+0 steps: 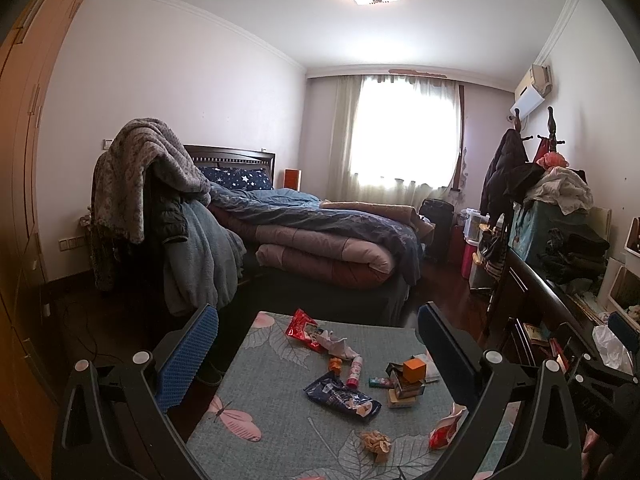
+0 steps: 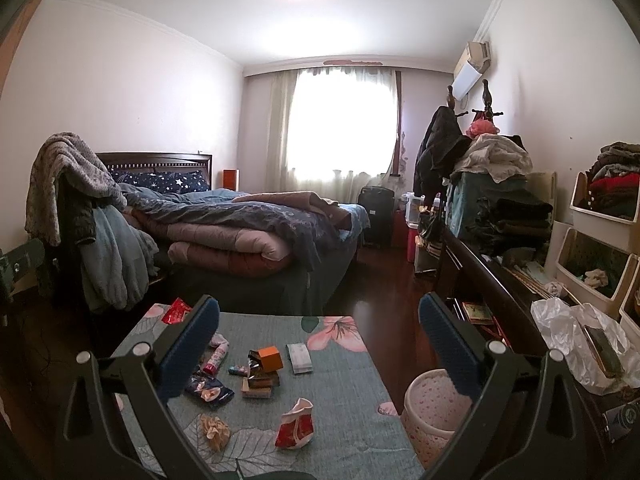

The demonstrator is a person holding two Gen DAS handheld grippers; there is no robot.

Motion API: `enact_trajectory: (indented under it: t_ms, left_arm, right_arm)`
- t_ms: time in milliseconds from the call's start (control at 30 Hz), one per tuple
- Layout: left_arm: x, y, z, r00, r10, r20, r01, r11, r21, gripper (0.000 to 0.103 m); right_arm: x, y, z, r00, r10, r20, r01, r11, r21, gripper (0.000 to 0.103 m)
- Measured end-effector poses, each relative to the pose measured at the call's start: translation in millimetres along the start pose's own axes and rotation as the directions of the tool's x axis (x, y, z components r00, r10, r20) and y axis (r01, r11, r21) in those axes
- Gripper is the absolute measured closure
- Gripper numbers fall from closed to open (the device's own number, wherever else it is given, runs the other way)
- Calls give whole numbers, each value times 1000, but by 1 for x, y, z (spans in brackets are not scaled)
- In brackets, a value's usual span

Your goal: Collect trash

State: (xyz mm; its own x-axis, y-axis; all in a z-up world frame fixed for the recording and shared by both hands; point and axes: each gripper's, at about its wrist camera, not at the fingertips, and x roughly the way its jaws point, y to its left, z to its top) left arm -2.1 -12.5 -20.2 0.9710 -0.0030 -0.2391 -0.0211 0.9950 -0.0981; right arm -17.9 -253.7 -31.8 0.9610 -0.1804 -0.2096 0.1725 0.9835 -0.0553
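Observation:
A small table with a leaf-print cloth [image 1: 280, 412] [image 2: 344, 400] carries trash: a red wrapper [image 1: 302, 326] at the far edge, a dark blue snack bag [image 1: 340, 398] [image 2: 208, 392], a crumpled tan paper [image 1: 376, 444] [image 2: 216, 432], a red-and-white packet [image 1: 446, 428] [image 2: 296, 426], a pink tube [image 1: 355, 370] [image 2: 216, 356] and an orange box on small boxes [image 1: 414, 370] [image 2: 270, 358]. My left gripper [image 1: 318, 360] is open and empty above the table. My right gripper [image 2: 320, 356] is open and empty. A pink perforated bin [image 2: 432, 416] stands at the table's right.
A bed with piled quilts [image 1: 320, 240] [image 2: 240, 232] lies beyond the table. A chair draped with blankets [image 1: 160, 200] stands at the left. A dark desk [image 2: 500, 280] with clothes, storage bins and a white plastic bag [image 2: 568, 336] runs along the right wall.

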Motion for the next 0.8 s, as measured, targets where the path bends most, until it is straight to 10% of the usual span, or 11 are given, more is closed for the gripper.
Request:
enact_trajectory:
  t_ms: [800]
  left_arm:
    - [2,-1,-3,1000,1,-6,-1,1000,1,4]
  right_arm:
    - [3,5,1,1000,3,-7,-3,1000,-4,3]
